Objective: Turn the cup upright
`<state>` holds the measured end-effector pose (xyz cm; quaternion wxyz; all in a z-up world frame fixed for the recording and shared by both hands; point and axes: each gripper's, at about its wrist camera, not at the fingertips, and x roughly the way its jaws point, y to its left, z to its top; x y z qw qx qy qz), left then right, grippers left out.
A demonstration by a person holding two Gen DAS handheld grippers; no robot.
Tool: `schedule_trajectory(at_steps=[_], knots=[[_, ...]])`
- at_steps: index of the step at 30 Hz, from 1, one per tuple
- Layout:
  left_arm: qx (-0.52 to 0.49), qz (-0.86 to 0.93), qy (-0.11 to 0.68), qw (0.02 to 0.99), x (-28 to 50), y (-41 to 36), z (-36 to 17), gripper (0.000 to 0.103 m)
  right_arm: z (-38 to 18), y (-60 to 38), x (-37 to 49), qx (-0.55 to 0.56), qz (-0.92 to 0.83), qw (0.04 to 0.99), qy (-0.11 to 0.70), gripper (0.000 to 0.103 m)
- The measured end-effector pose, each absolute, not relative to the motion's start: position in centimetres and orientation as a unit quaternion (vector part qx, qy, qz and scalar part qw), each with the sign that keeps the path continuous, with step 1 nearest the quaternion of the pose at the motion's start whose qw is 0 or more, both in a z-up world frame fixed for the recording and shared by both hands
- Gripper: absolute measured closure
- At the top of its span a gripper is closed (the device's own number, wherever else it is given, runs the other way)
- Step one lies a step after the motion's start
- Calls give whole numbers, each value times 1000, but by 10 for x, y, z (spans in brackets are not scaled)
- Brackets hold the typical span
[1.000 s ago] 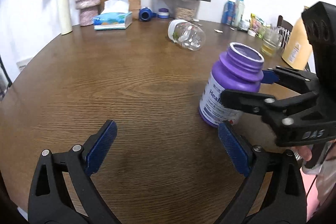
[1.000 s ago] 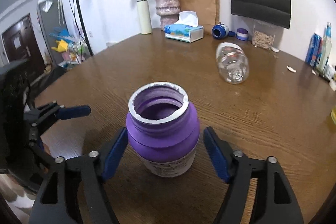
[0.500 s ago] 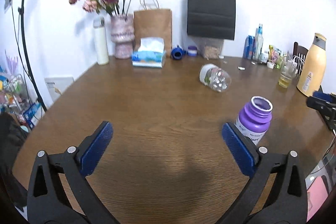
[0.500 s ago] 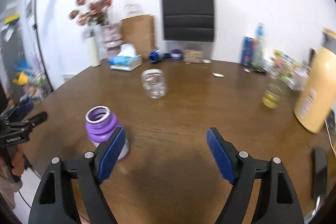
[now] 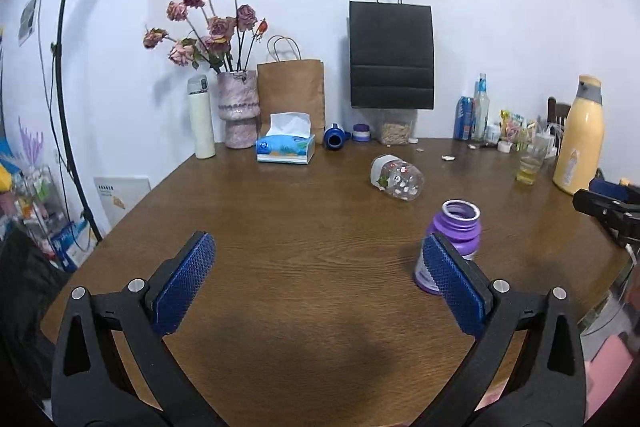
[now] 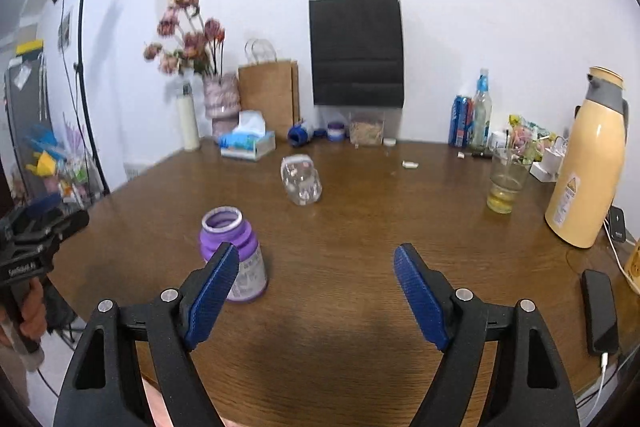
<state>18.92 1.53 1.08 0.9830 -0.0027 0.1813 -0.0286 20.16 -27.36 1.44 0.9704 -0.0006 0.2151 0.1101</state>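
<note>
From the left wrist, my left gripper (image 5: 320, 283) is spread wide and empty above the desk (image 5: 304, 227), the purple cup (image 5: 454, 243) standing upright behind its right finger; from the right wrist, my right gripper (image 6: 316, 287) is likewise spread and empty, the cup (image 6: 234, 253) upright behind its left finger.

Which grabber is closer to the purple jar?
Hard to call; both grippers are open and drawn back. The left gripper has the jar behind its right finger; the right gripper has it behind its left finger.
</note>
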Motion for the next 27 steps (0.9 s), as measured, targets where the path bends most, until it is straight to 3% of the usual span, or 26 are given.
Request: schedule_trajectory(at_steps=[4, 18, 27], knots=[[-20, -28, 148, 988, 160, 16, 15, 0, 15, -278, 171, 3, 108, 980, 169, 18], [-29, 18, 92, 995, 23, 34, -15, 0, -11, -272, 48, 3, 129, 983, 133, 18], [-25, -2, 76, 997, 10, 28, -4, 0, -22, -258, 25, -2, 130, 984, 124, 18]])
